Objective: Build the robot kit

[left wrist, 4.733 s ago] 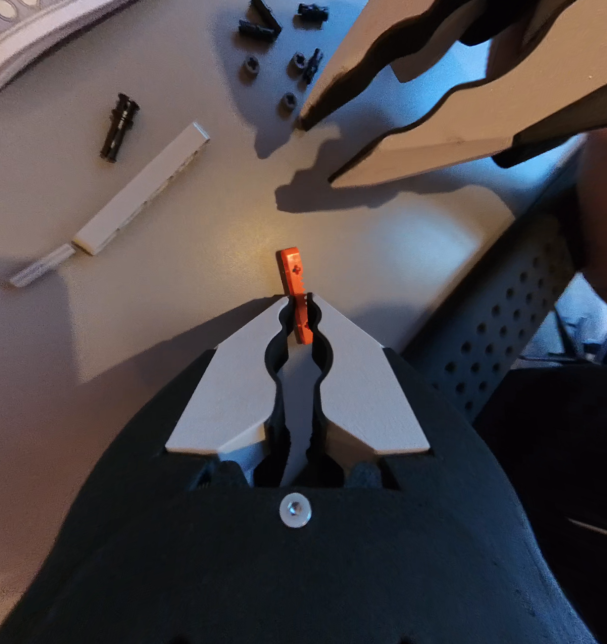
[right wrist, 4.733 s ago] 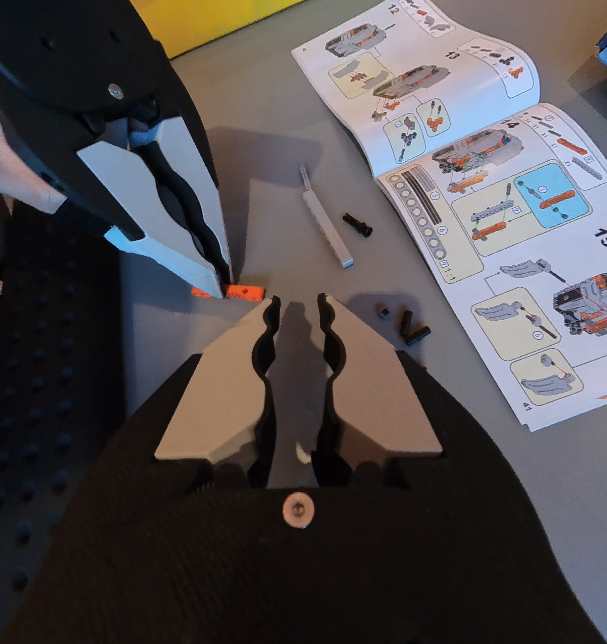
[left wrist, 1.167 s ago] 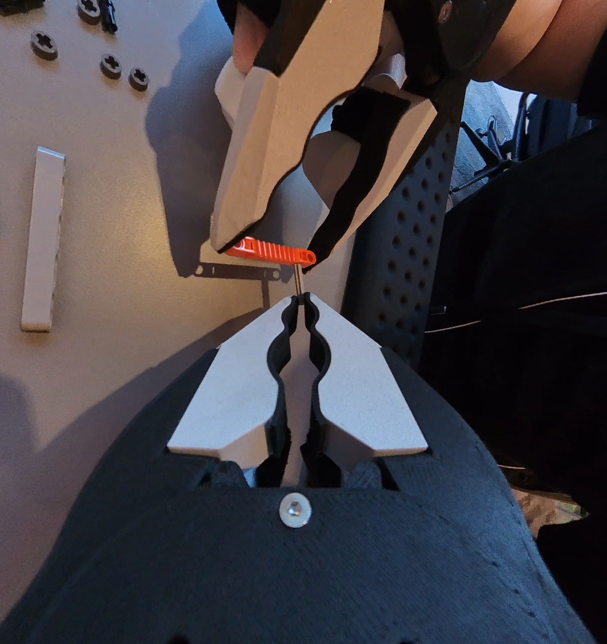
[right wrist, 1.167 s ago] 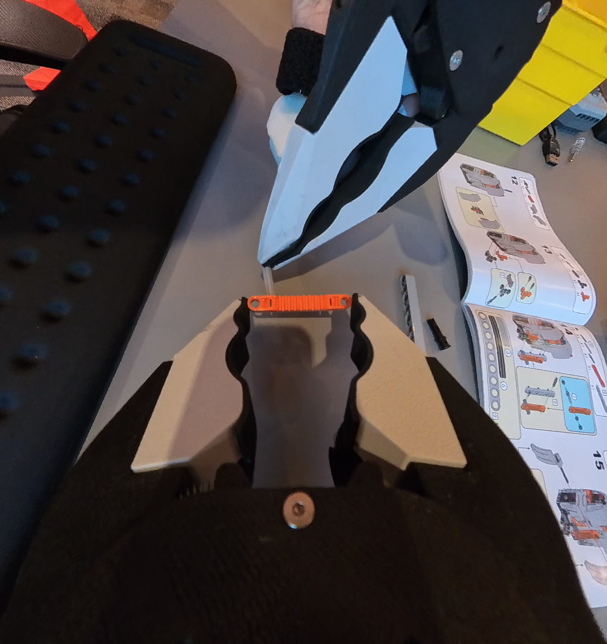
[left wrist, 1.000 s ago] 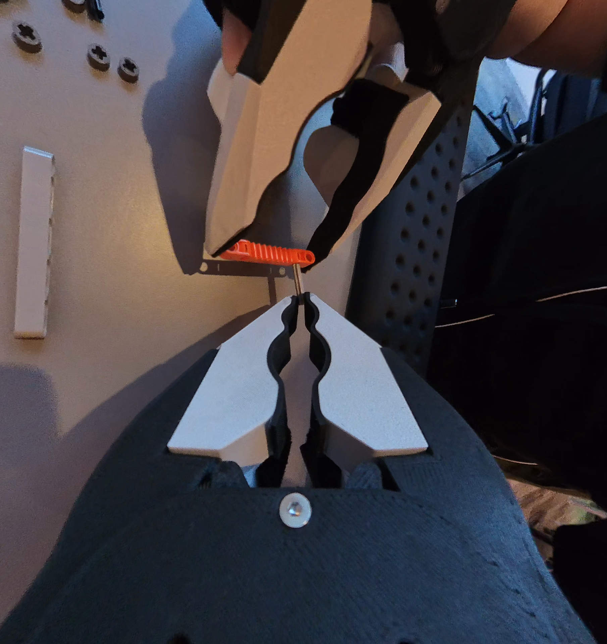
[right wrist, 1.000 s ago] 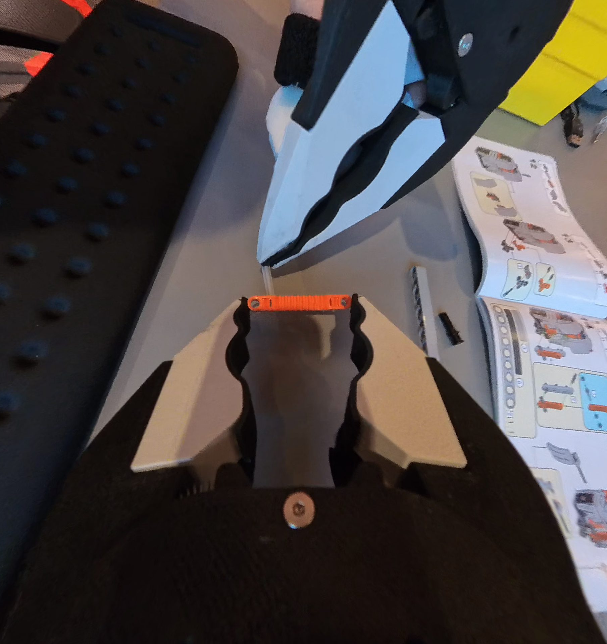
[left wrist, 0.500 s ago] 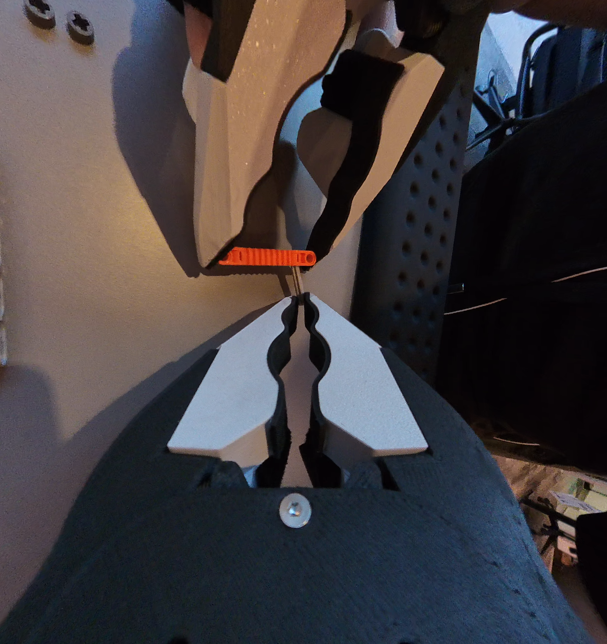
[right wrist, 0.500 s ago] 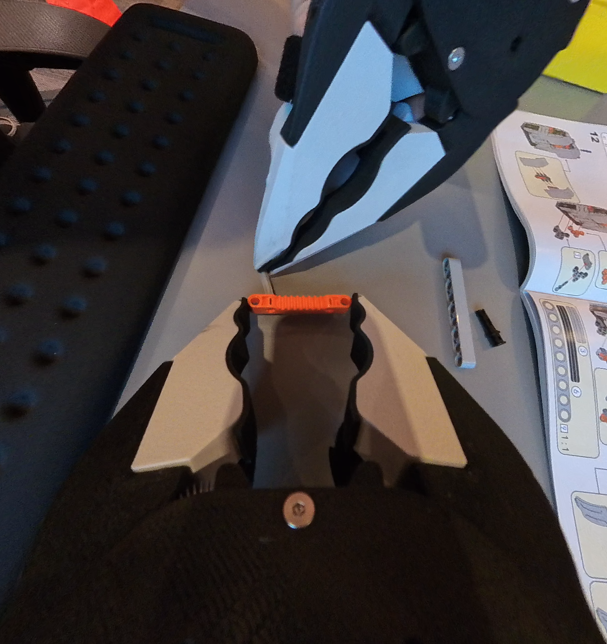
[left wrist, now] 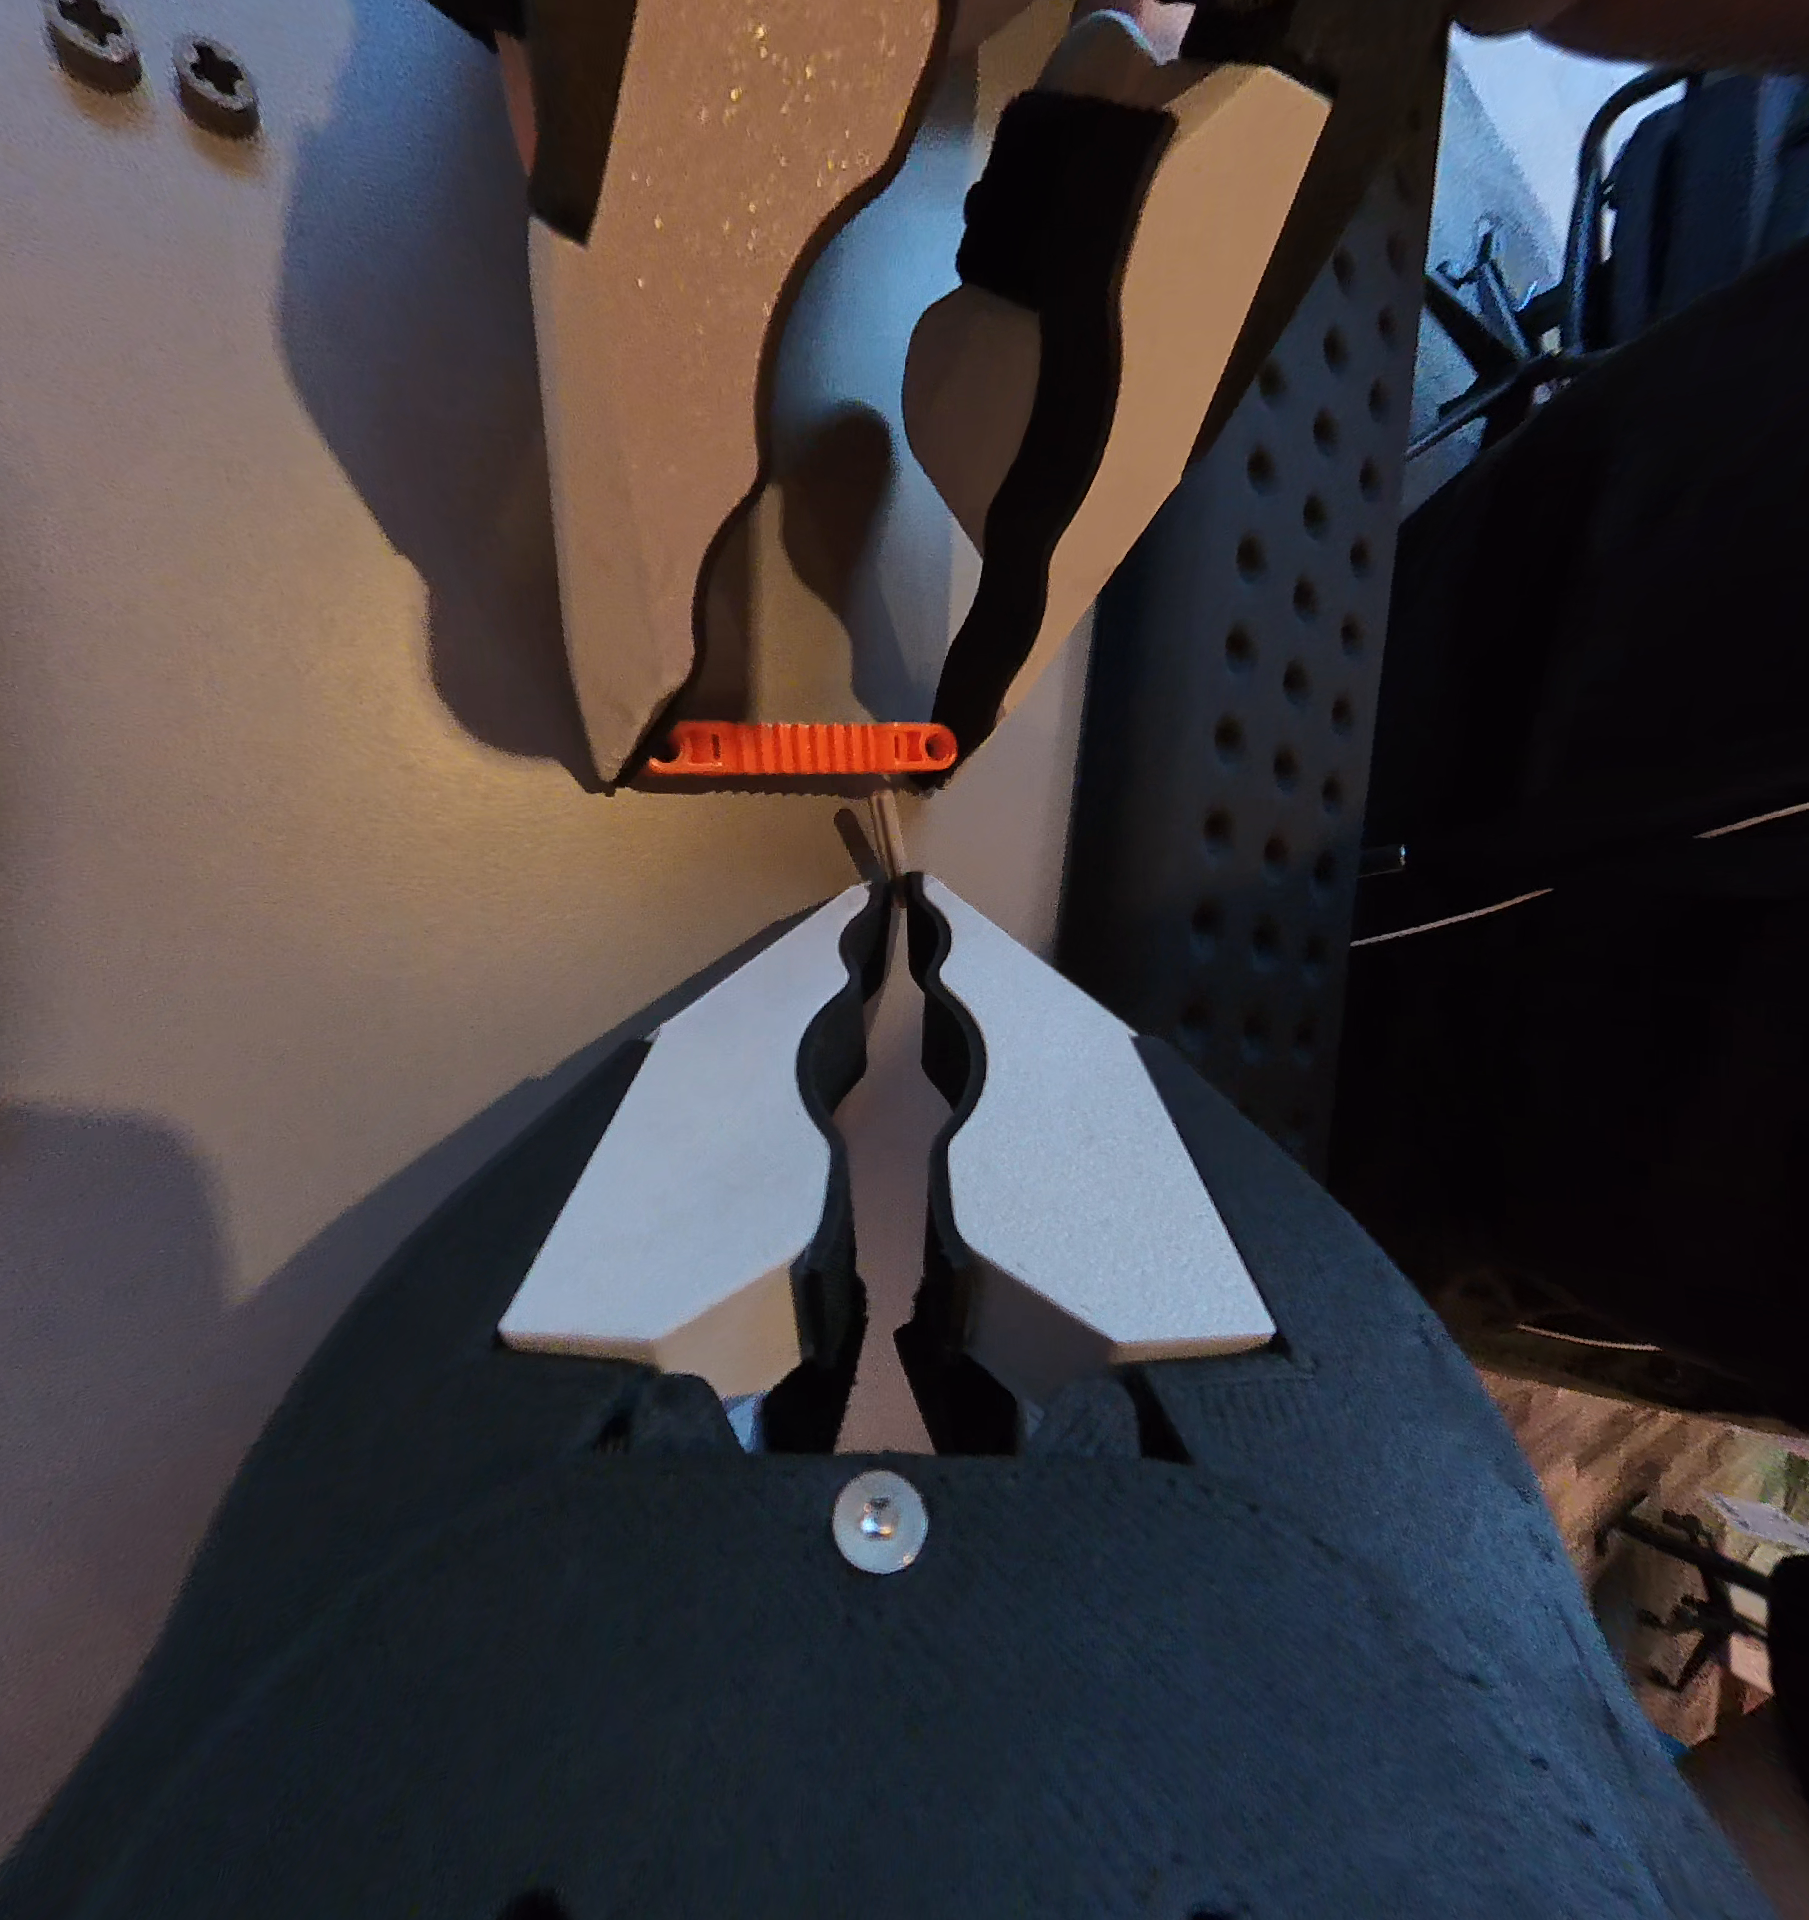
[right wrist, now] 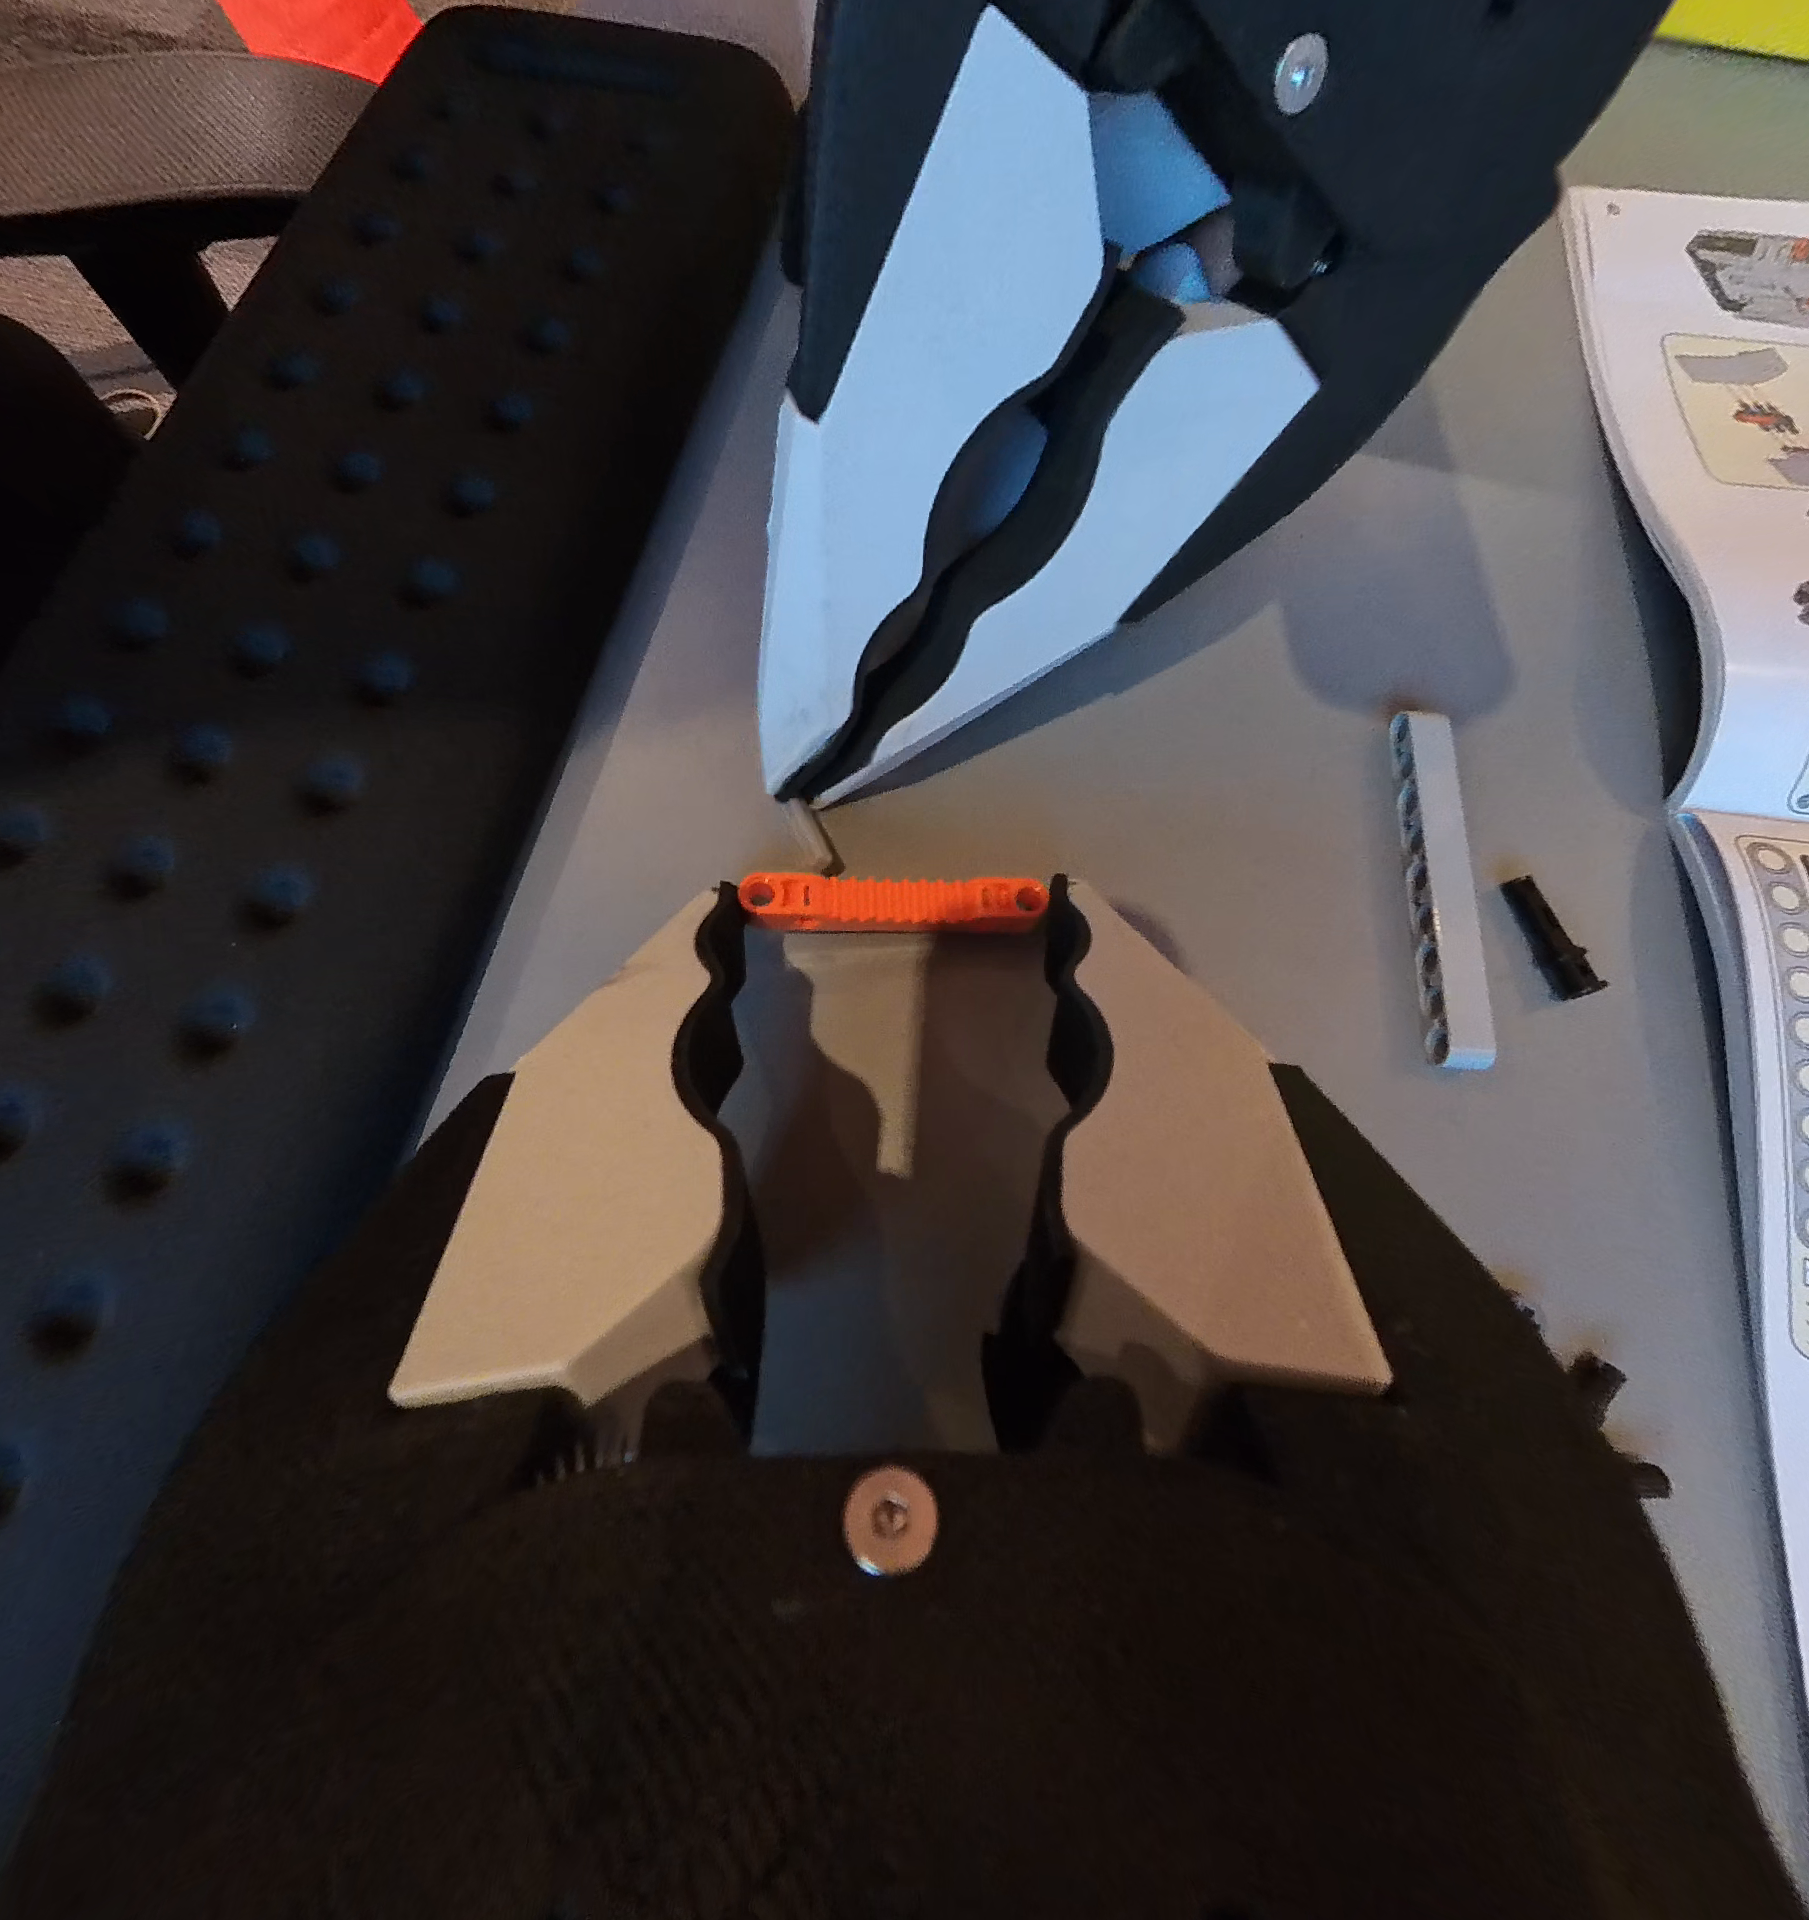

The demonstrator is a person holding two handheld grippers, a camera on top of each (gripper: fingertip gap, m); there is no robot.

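Note:
My right gripper (right wrist: pixel 892 902) is shut on an orange toothed rack piece (right wrist: pixel 892 900), gripped end to end between its fingertips. The rack also shows in the left wrist view (left wrist: pixel 802 748), between the right gripper's fingers above. My left gripper (left wrist: pixel 889 883) is shut on a thin grey axle pin (left wrist: pixel 884 836) that sticks out of its tips and points at the rack's end hole. In the right wrist view the pin (right wrist: pixel 809 833) reaches the rack's left end from the left gripper's tips. Whether it sits in the hole I cannot tell.
A grey beam with holes (right wrist: pixel 1442 888) and a black pin (right wrist: pixel 1552 935) lie on the grey table to the right, beside an open instruction booklet (right wrist: pixel 1793 790). A black studded pad (right wrist: pixel 287 582) lies left. Two small grey bushes (left wrist: pixel 157 57) lie at top left. My left and right fingertips are right by each other.
The left gripper held the orange piece 4.7 s ago with the right one open; now the right grips it and the left holds a pin. Over the last second both tilted together, the pin staying at the rack's end.

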